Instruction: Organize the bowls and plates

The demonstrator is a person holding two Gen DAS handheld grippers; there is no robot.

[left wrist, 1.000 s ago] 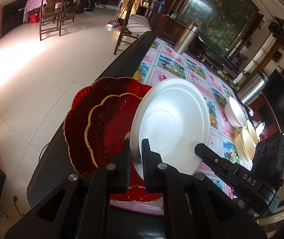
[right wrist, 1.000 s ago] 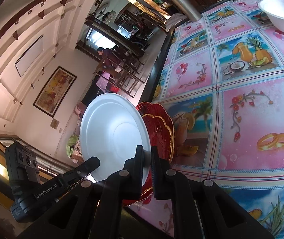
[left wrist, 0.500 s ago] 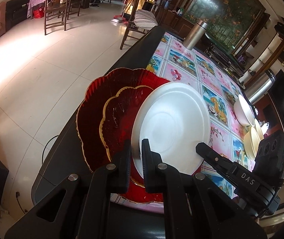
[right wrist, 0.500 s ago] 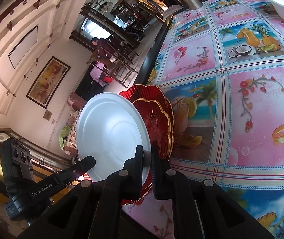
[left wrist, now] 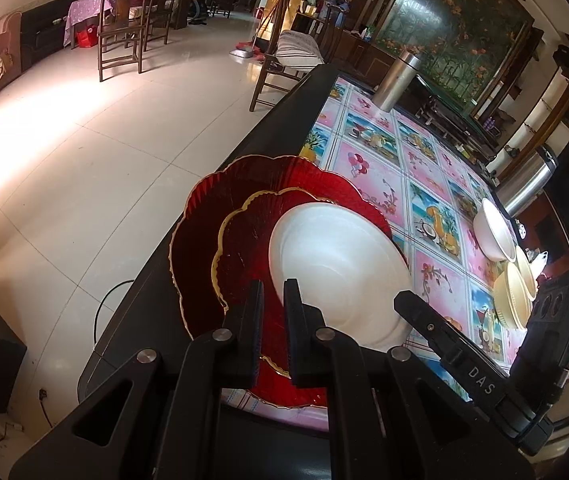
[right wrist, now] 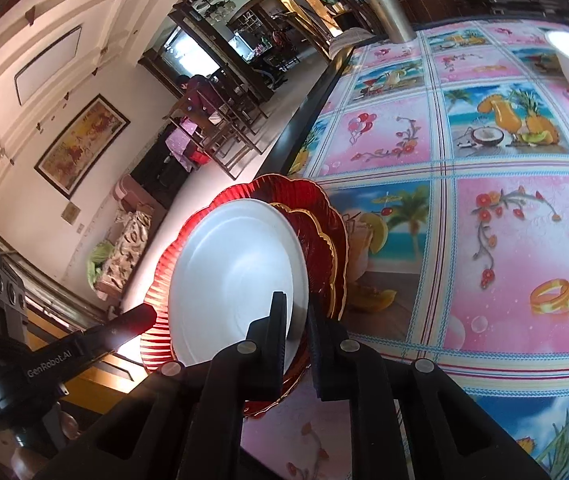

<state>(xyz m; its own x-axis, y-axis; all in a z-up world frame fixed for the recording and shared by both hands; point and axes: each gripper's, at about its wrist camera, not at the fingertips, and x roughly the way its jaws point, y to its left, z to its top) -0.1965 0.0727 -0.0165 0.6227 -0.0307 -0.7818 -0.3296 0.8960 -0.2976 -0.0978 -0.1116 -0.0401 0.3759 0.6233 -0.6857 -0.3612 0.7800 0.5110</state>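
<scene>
Both the left gripper [left wrist: 273, 294] and right gripper [right wrist: 297, 312] have jaws clamped on the white plate [left wrist: 340, 272], at its six o'clock rim, steadying it over the red plates [left wrist: 220, 216].

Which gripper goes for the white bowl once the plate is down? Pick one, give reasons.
Right, probably. Both pinch the white plate over the red plates, but the right gripper holds the side facing the white bowl; the left gripper is at the table-edge side, the plate in its way.
</scene>
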